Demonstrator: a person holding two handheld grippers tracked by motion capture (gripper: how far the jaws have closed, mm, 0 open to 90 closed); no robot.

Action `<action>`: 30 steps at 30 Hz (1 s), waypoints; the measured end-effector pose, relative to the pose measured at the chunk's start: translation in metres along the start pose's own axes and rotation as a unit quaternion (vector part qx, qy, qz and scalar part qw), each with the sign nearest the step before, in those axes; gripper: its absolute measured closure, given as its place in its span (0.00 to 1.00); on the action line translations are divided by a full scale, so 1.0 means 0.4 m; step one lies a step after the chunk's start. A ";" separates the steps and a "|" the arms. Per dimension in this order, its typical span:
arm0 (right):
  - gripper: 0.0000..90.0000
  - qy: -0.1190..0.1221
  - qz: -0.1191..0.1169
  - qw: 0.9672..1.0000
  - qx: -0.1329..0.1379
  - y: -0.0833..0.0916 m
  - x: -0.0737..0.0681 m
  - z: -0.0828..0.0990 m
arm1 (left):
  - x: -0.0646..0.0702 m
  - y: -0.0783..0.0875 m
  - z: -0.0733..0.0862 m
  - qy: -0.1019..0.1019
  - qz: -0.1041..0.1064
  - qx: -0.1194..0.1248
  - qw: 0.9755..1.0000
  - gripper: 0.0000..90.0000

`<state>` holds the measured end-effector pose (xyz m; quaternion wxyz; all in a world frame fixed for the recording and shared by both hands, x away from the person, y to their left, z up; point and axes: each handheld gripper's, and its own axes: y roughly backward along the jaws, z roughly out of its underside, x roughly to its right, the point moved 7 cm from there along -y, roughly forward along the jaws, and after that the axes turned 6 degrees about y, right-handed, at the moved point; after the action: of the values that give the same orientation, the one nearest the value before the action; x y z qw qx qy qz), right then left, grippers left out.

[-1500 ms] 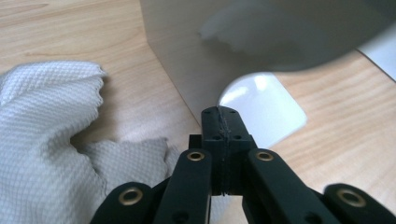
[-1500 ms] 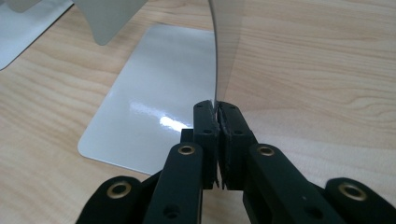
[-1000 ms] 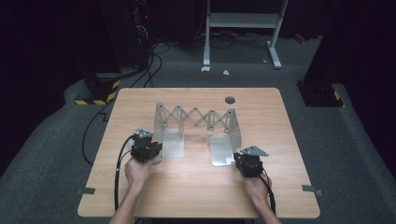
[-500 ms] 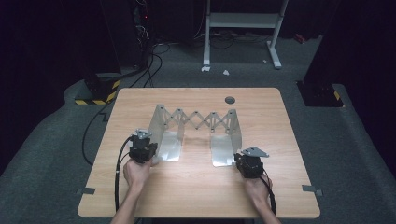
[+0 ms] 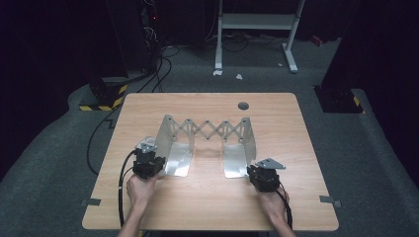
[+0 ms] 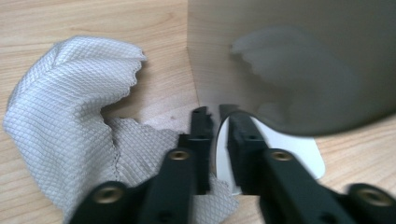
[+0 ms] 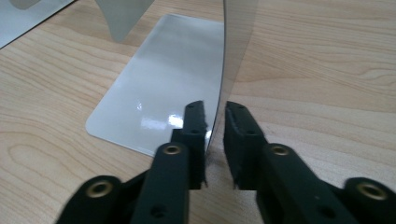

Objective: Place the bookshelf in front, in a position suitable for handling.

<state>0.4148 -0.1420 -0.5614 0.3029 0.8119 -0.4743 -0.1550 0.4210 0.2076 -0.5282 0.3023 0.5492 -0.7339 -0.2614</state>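
Metal expanding rack [image 5: 207, 143] sits mid tabletop [image 5: 148, 106], end plates toward near edge. Left gripper [image 6: 215, 114] and right gripper [image 7: 215, 112]: jaws just opened, slightly apart, straddling plate edges w/o pressing. Grey cloth [image 6: 60, 126] beside left plate.

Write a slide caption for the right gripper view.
Right gripper fingers straddle the upright metal plate of an expandable rack on the wooden table.

metal expanding rack [image 5: 207, 140] | silver, accordion lattice stretched between two upright end plates | stands mid-table [image 5: 207, 207], feet toward near edge
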 end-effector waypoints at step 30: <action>0.53 -0.022 0.048 0.998 -0.022 0.019 0.156 0.061 | -0.164 0.008 0.021 0.012 -0.066 -0.024 0.997 0.29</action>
<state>0.4279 -0.2070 -0.5732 0.3175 0.7778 -0.5156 -0.1687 0.4268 0.2721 -0.5420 0.3061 0.5925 -0.6857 -0.2916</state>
